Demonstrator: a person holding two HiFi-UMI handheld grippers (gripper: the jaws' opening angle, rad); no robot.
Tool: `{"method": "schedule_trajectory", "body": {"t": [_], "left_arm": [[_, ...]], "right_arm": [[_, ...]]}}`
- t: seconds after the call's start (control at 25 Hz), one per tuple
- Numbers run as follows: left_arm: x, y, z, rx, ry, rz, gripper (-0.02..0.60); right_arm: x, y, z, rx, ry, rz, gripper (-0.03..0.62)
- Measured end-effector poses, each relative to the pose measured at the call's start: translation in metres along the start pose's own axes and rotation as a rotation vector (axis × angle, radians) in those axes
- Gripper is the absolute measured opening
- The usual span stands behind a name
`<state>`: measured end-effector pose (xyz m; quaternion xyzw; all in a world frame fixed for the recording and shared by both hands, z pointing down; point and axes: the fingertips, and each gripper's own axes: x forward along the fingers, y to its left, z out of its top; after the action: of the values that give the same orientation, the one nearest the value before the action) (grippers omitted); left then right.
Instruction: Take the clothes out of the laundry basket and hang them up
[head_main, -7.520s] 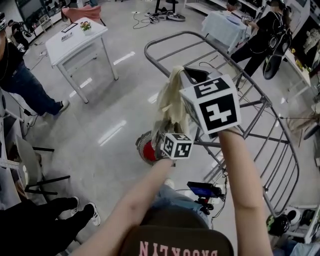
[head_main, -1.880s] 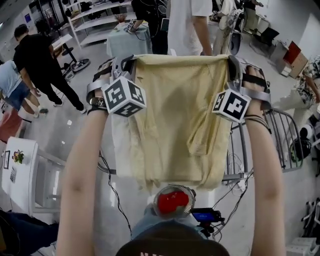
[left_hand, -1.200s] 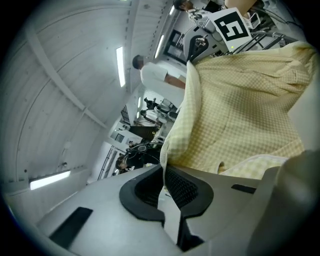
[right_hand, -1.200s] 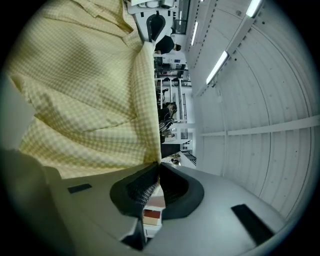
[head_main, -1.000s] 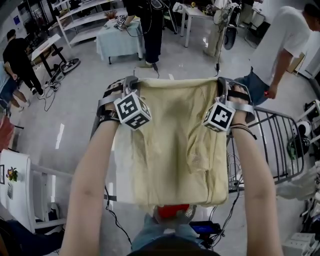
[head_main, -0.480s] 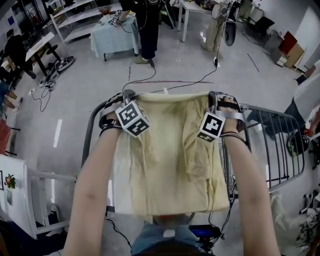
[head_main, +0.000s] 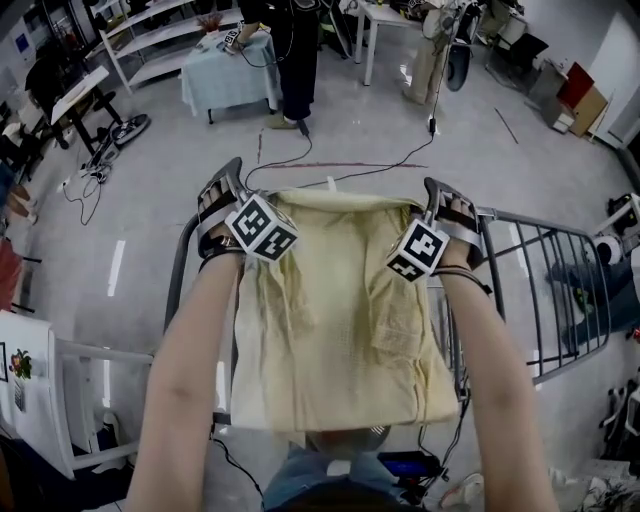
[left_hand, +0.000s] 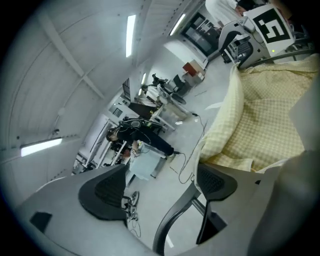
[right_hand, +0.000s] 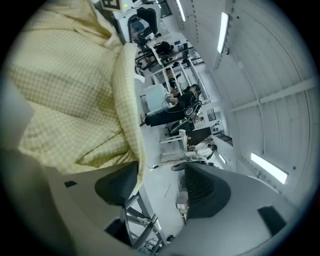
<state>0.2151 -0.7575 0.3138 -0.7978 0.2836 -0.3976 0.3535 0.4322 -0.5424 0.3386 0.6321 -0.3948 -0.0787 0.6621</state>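
Observation:
A pale yellow checked garment (head_main: 335, 310) lies spread over the grey drying rack (head_main: 185, 270), with its top edge along the far rail. My left gripper (head_main: 225, 190) is at the garment's top left corner and my right gripper (head_main: 440, 200) at its top right. Both pairs of jaws have just been opening. In the left gripper view the left gripper (left_hand: 160, 187) is open with only floor in the gap, and the garment (left_hand: 265, 115) lies beside its right pad. In the right gripper view the right gripper (right_hand: 160, 187) is open, and the garment's edge (right_hand: 131, 140) hangs along its left pad.
The rack's barred wing (head_main: 550, 290) reaches out to the right. A table with a light blue cover (head_main: 225, 75) and standing people are beyond the rack. Cables (head_main: 340, 170) run over the floor. A white table (head_main: 30, 400) stands at the left.
Both grippers came down with the stretched garment onto the rack's rail. Their jaws went from shut on its top corners to open, and the garment now rests on the rack.

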Motion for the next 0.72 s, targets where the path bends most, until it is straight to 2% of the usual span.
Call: {"method": "schedule_trajectory", "body": {"t": [0.16,0.72], "left_arm": [[-0.008,0.006,-0.002,-0.028,-0.001,0.026,0.463],[-0.079,-0.001,0.003,-0.014,-0.023,0.068,0.494]], "right_arm": [[-0.01,-0.004,-0.001,0.01,-0.018,-0.003,0.295],[-0.082,-0.009,-0.025,0.043,-0.074,-0.051,0.296]]}}
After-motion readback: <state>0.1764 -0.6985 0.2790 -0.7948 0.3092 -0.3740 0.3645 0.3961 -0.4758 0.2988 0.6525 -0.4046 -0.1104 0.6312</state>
